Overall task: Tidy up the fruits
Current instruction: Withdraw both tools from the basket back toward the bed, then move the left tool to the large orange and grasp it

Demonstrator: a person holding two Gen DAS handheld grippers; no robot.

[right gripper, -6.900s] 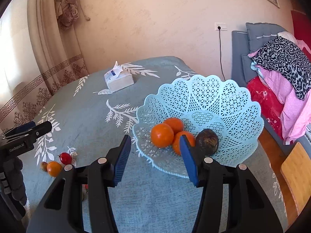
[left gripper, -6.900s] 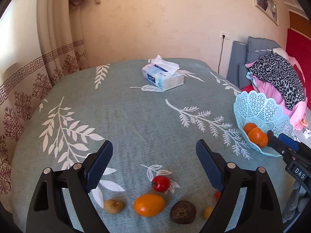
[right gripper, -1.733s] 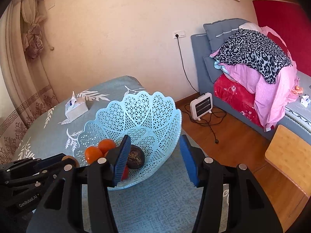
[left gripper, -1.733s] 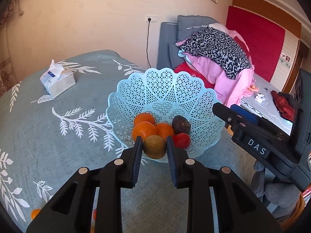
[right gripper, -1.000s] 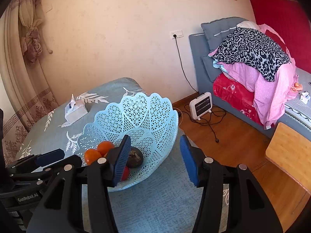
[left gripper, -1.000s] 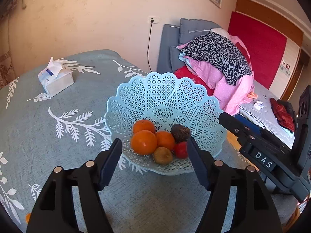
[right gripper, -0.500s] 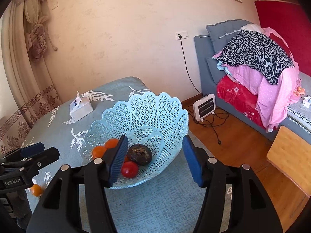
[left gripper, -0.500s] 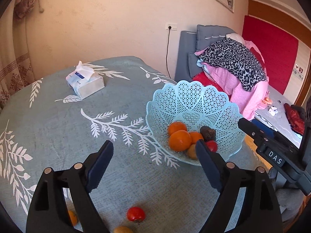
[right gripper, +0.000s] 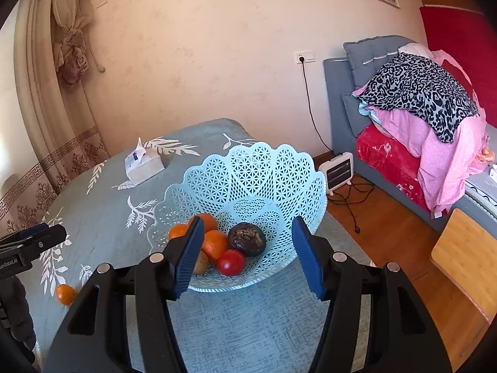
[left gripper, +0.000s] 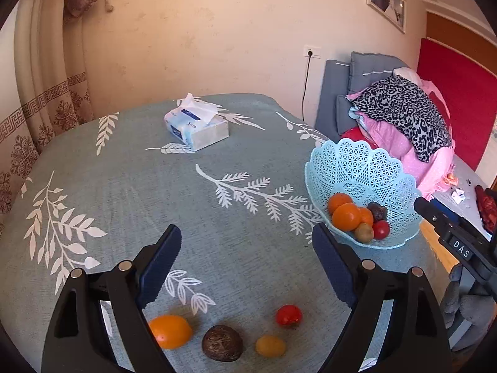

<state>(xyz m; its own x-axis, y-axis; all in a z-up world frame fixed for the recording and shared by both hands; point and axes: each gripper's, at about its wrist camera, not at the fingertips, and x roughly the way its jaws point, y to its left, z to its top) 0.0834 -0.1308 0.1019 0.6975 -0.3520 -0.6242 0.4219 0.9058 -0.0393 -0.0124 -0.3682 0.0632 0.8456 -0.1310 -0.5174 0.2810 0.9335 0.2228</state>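
Four loose fruits down at the near edge of the teal leaf-print tablecloth: an orange fruit on the left, a dark brown wrinkled fruit beside it, a small yellow-orange fruit next along, a red tomato just behind that one. Above them, the left gripper, blue pads spread wide after just opening, nothing between them. Off to the right, the pale blue lattice basket near the table's edge, holding oranges, a brownish-green kiwi-like fruit, a red tomato and a dark wrinkled one. From the right wrist view, the right gripper poised just short of the basket's near rim, pads apart and having just opened a little, gripping nothing; the same dark fruit and a red tomato framed between them inside the bowl. Farther back on the cloth, a tissue box, well apart from the fruit. Behind the table, a grey sofa piled with pink and leopard-print bedding, a small white heater on the wooden floor.
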